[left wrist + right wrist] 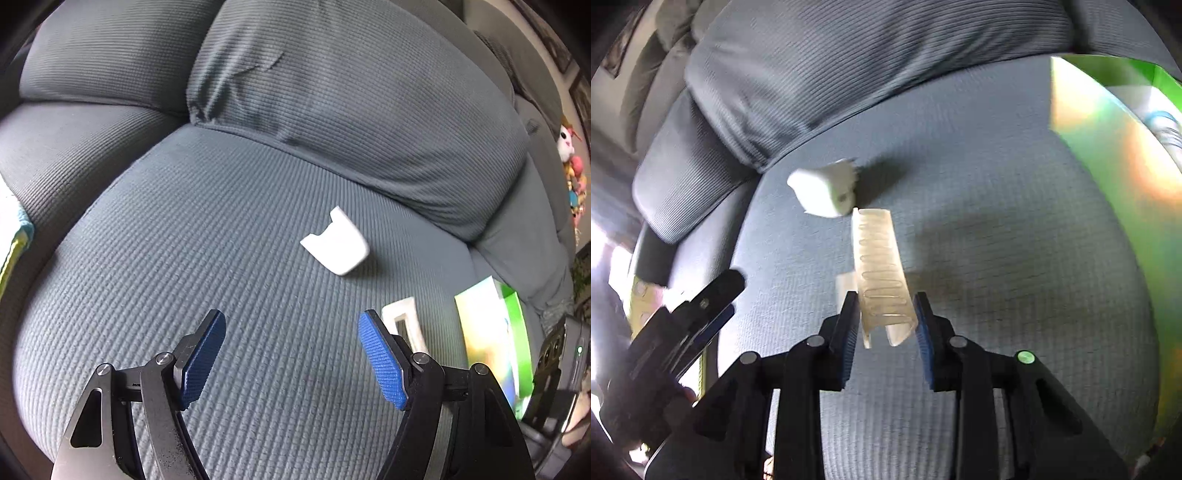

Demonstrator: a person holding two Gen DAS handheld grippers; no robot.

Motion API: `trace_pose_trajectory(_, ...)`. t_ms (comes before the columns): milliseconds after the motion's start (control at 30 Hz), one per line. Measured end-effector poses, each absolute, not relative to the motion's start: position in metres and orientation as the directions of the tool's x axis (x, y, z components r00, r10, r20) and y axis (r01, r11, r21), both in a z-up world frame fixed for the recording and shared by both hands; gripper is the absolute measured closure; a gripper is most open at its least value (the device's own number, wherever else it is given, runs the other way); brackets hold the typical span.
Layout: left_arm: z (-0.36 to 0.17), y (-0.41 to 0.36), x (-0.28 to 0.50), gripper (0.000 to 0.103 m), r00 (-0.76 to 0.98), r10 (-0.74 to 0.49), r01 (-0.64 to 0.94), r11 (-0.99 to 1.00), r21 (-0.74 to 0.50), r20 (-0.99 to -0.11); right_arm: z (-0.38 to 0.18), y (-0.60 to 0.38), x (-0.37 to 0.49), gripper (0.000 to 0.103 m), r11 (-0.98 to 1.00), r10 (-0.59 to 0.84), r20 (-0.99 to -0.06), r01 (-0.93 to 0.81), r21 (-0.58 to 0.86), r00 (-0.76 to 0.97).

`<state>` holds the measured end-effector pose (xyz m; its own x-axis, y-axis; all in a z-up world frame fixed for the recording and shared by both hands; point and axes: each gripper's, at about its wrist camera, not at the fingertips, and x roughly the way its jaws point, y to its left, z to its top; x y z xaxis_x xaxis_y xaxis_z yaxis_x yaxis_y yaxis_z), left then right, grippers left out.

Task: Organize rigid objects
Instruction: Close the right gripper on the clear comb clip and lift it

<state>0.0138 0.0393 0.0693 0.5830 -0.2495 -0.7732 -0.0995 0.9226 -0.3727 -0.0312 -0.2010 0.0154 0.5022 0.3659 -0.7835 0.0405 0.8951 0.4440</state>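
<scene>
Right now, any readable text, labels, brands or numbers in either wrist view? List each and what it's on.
None readable.
Green box: printed faces washed out by glare and blur in both views; no word can be made out.
White plastic piece: plain, no marking visible.
Translucent slotted piece in the right claw: moulded slots only, no text.
Grey sofa cushion: no label in view.

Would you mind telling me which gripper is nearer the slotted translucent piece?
Right: the right gripper grips the slotted translucent piece; the left gripper hangs open, apart from it.
</scene>
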Motion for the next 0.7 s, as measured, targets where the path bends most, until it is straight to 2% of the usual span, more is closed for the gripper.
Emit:
trace_pose_trajectory(100, 0.070, 0.032, 0.014, 0.028, 0.577, -0.261, -0.077, 0.926, -0.370, -0.774, 0.014, -0.211, -0.025, 0.067, 0.903, 0.335, -0.796, 0.068, 0.423, 0.504)
trace_pose_trajectory(167, 0.069, 0.026, 0.014, 0.028, 0.567, -0.286, -0.051, 0.924, -0.380, -0.772, 0.016, -0.222, -0.025, 0.055, 0.913, 0.305, -0.798, 0.080, 0.401, 0.520)
trace_pose_trajectory(267, 0.067, 0.016, 0.014, 0.028, 0.542, -0.325, -0.007, 0.920, -0.391, -0.775, 0.021, -0.233, -0.022, 0.046, 0.913, 0.286, -0.783, 0.091, 0.398, 0.552)
trace_pose_trajectory(500, 0.057, -0.019, 0.015, 0.028, 0.471, -0.416, 0.096, 0.901, -0.423, -0.778, 0.027, -0.235, -0.011, 0.045, 0.890, 0.381, -0.755, 0.009, 0.455, 0.533)
trace_pose_trajectory(667, 0.045, -0.043, 0.025, 0.028, 0.389, -0.547, 0.190, 0.835, -0.517, -0.741, 0.018, -0.229, 0.002, 0.045, 0.840, 0.478, -0.738, -0.005, 0.542, 0.476)
trace_pose_trajectory(700, 0.044, -0.045, 0.027, 0.033, 0.387, -0.553, 0.199, 0.832, -0.518, -0.738, 0.016, -0.228, 0.003, 0.045, 0.833, 0.492, -0.736, -0.005, 0.553, 0.464)
